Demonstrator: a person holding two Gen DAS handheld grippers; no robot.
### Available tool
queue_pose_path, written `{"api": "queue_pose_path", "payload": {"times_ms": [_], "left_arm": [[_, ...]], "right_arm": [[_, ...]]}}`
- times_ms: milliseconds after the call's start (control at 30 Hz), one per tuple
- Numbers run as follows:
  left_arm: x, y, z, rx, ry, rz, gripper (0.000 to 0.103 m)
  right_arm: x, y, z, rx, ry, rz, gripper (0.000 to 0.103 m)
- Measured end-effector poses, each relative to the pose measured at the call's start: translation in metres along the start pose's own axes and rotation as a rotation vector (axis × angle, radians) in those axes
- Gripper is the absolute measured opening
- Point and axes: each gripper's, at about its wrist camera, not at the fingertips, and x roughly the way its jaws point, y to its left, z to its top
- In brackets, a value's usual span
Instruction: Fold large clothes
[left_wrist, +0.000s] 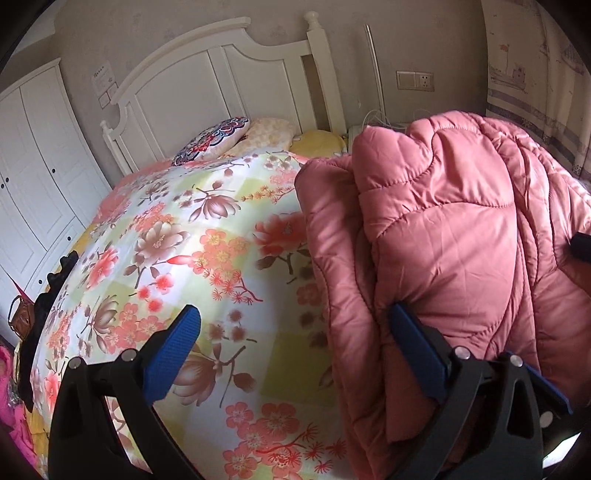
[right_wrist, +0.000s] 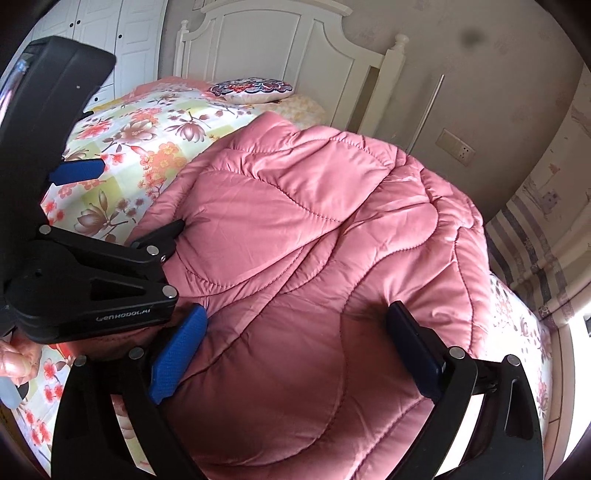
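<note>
A pink quilted padded coat (left_wrist: 443, 236) lies bunched and folded over on the right side of a bed with a floral cover (left_wrist: 192, 240). My left gripper (left_wrist: 295, 317) is open; its right finger presses against the coat's left edge, its left finger is over the bedcover. In the right wrist view the coat (right_wrist: 314, 229) fills the middle. My right gripper (right_wrist: 295, 321) is open, with its fingers wide over the coat's near part. The left gripper (right_wrist: 136, 195) shows at the left of that view, at the coat's edge.
A white headboard (left_wrist: 221, 74) and pillows (left_wrist: 214, 138) stand at the far end. White wardrobes (left_wrist: 33, 155) are on the left. Dark items and a brown bag (left_wrist: 22, 317) lie at the bed's left edge. A curtain (right_wrist: 535, 229) hangs on the right.
</note>
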Motion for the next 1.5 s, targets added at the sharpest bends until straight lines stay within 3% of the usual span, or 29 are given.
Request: {"api": "queue_pose_path", "payload": {"times_ms": [400, 567, 733, 967, 1100, 1233, 1367, 1500], "left_arm": [[-0.014, 0.001, 0.000, -0.009, -0.012, 0.018, 0.101], [0.003, 0.002, -0.003, -0.004, 0.050, 0.015, 0.101], [0.008, 0.006, -0.005, -0.025, 0.073, -0.005, 0.101], [0.018, 0.008, -0.011, -0.051, 0.089, -0.010, 0.101], [0.030, 0.017, -0.013, -0.086, 0.119, -0.031, 0.101], [0.031, 0.018, -0.014, -0.085, 0.116, -0.041, 0.101], [0.032, 0.019, -0.014, -0.089, 0.118, -0.043, 0.101], [0.038, 0.025, -0.014, -0.113, 0.140, -0.063, 0.101]], "right_arm": [[-0.034, -0.001, -0.007, 0.000, -0.028, -0.024, 0.095], [-0.051, -0.032, 0.026, -0.019, -0.084, -0.137, 0.095], [-0.013, -0.057, 0.072, -0.081, 0.000, -0.159, 0.096], [0.110, -0.023, 0.100, -0.125, 0.235, -0.059, 0.098], [0.121, -0.014, 0.117, -0.100, 0.251, -0.025, 0.098], [0.110, -0.020, 0.133, -0.047, 0.165, 0.006, 0.098], [0.140, -0.006, 0.137, -0.046, 0.264, -0.028, 0.098], [0.150, -0.005, 0.139, -0.006, 0.246, -0.010, 0.098]]}}
